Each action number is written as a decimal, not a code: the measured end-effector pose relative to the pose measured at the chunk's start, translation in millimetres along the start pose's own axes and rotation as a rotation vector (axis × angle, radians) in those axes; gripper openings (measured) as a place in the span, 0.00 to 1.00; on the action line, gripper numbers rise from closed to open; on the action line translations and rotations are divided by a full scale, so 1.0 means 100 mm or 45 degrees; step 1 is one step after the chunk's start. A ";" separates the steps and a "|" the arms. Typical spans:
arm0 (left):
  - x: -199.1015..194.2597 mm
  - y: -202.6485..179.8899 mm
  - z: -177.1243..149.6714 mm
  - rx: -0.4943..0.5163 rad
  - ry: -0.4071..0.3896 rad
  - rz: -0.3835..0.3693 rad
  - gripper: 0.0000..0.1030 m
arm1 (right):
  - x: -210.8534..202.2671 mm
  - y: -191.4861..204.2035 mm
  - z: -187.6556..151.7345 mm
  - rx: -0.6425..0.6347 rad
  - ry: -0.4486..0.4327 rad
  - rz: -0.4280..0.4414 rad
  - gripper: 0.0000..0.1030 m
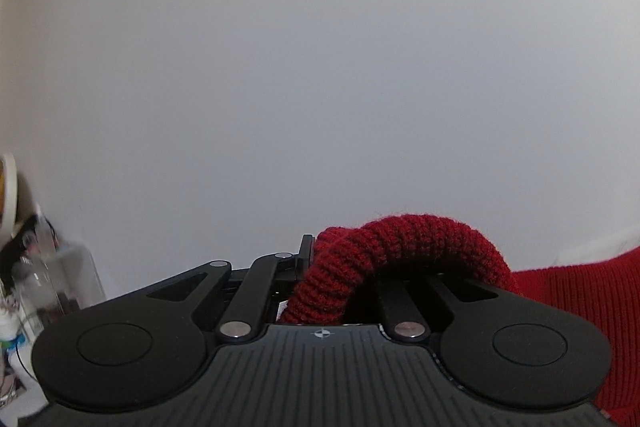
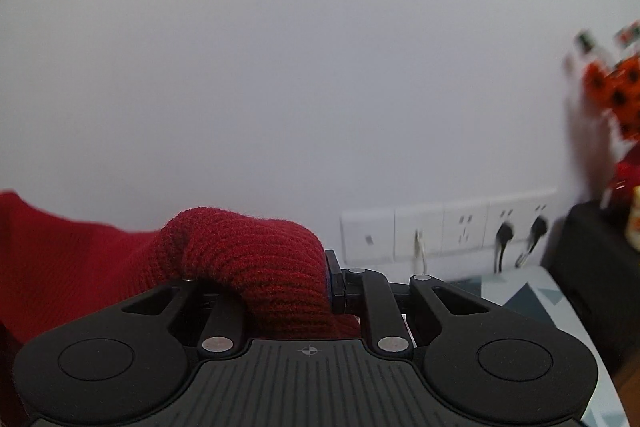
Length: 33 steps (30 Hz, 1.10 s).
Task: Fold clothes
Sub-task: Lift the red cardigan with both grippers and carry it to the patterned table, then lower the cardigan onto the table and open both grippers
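Observation:
A dark red knitted garment (image 1: 400,247) is held up in front of a white wall by both grippers. In the left wrist view its thick ribbed hem bunches over my left gripper (image 1: 316,259), which is shut on it, and the cloth stretches away to the right (image 1: 580,299). In the right wrist view the same red garment (image 2: 248,259) bunches over my right gripper (image 2: 324,279), which is shut on it, and the cloth stretches to the left (image 2: 60,259). The fingertips are mostly hidden by the knit.
A white wall (image 1: 320,67) fills both views. Bottles and clutter (image 1: 40,279) stand at the far left. A row of wall sockets with plugs (image 2: 460,231), a patterned table surface (image 2: 520,295), a black box (image 2: 600,267) and orange decorations (image 2: 612,87) lie to the right.

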State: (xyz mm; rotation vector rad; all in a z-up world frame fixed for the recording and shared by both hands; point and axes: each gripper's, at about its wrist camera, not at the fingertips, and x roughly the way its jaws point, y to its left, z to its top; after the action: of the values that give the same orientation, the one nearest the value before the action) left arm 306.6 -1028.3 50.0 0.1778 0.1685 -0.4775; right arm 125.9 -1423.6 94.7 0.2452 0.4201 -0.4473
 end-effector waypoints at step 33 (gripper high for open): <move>-0.07 -0.26 -0.96 0.097 0.747 -0.449 0.90 | 0.08 0.13 -1.40 0.089 0.366 -0.092 0.81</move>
State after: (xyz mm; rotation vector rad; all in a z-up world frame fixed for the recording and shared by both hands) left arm 276.5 -1027.4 -45.4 0.3635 0.7655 -0.7753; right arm 91.3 -1370.8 -31.0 0.3649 0.6966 -0.5003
